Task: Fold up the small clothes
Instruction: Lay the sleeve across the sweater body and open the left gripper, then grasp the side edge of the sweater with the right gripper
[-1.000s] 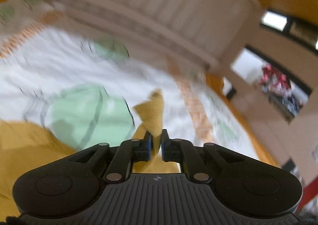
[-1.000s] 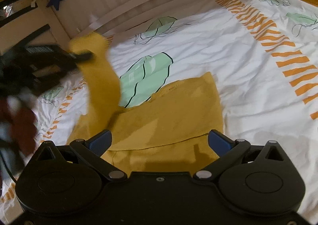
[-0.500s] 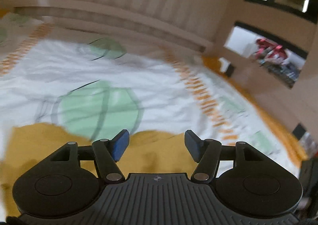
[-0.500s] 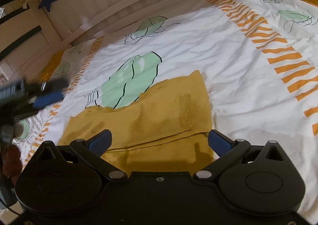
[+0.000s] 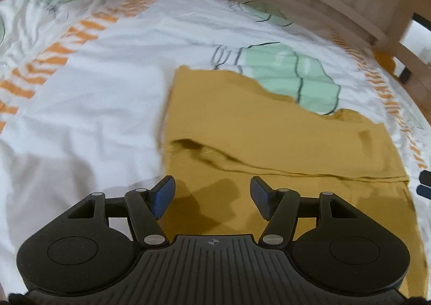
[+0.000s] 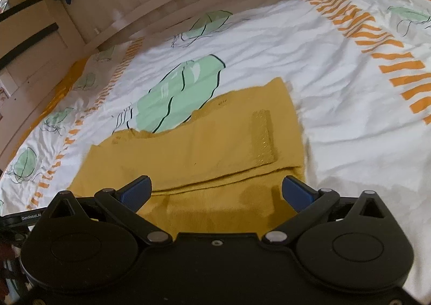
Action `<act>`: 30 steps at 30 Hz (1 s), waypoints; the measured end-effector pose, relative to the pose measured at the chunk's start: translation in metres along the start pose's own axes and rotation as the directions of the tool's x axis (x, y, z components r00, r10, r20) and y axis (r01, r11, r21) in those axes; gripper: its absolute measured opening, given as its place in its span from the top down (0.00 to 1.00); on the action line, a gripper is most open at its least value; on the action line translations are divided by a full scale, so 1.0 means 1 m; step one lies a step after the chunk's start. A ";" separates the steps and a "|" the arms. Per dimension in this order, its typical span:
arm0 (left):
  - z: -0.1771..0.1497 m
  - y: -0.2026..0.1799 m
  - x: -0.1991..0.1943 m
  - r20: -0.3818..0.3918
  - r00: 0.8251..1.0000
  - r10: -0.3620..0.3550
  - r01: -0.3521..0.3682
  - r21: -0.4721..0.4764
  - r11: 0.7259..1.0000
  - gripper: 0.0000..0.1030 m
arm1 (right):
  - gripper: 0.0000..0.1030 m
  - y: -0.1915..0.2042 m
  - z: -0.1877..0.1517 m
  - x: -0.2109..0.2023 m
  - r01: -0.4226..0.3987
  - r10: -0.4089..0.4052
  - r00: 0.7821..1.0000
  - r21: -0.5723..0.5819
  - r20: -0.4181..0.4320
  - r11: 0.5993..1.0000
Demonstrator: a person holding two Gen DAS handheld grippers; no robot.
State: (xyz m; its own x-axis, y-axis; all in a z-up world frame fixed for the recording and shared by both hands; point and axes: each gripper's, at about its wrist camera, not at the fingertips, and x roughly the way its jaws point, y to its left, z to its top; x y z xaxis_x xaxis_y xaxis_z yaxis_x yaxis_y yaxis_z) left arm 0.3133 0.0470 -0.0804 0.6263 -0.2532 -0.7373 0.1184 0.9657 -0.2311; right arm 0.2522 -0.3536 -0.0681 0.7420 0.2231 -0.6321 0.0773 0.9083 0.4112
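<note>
Left wrist view: one mustard garment lies flat on the bedspread, partly folded. Left gripper jaws stand wide, nothing between them, over its near edge; bare spread lies to the left.

Right wrist view: the same single garment; right gripper jaws wide, empty; open bedding lies to the right.

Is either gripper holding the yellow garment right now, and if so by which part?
Nothing is held. The left gripper and right gripper both hang open above the yellow garment, which lies on the bedsheet.
</note>
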 end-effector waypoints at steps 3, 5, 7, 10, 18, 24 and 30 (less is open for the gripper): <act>0.003 0.003 0.006 0.004 1.000 0.008 -0.008 -0.003 1.000 0.42 | 0.00 0.003 -0.001 0.005 -0.010 0.010 1.000 -0.019 -0.003 1.000; 0.007 0.006 0.011 -0.003 1.000 0.011 -0.011 -0.010 1.000 0.42 | 0.00 0.007 0.000 0.006 -0.018 0.018 1.000 -0.038 0.007 0.999; 0.007 0.012 0.014 0.003 1.000 0.012 -0.012 -0.033 0.999 0.42 | 0.00 0.010 0.003 0.010 -0.020 0.021 1.000 -0.050 0.008 0.999; 0.011 0.016 0.012 0.026 1.000 0.009 -0.008 -0.044 0.999 0.41 | 0.00 0.010 0.008 0.017 -0.013 0.014 1.000 -0.057 0.016 0.998; 0.011 0.034 0.026 0.015 1.000 0.022 -0.020 -0.106 0.994 0.42 | 0.00 0.000 0.021 0.039 0.003 0.000 0.999 -0.089 0.036 0.996; 0.012 0.034 0.028 0.023 1.000 0.021 -0.019 -0.108 0.994 0.41 | 0.00 -0.017 0.026 0.056 -0.057 0.057 0.998 -0.040 0.009 0.998; 0.012 0.035 0.029 0.028 0.999 0.021 -0.017 -0.110 0.994 0.40 | 0.00 -0.024 0.023 0.064 -0.147 0.147 0.989 -0.001 0.002 0.989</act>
State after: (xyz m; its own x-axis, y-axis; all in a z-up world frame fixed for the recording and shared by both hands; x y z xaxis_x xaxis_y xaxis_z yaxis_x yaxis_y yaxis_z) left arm 0.3446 0.0741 -0.1024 0.6500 -0.2316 -0.7238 0.0223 0.9578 -0.2865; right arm 0.3129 -0.3695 -0.1036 0.7467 0.3532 -0.5636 -0.0330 0.8660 0.4990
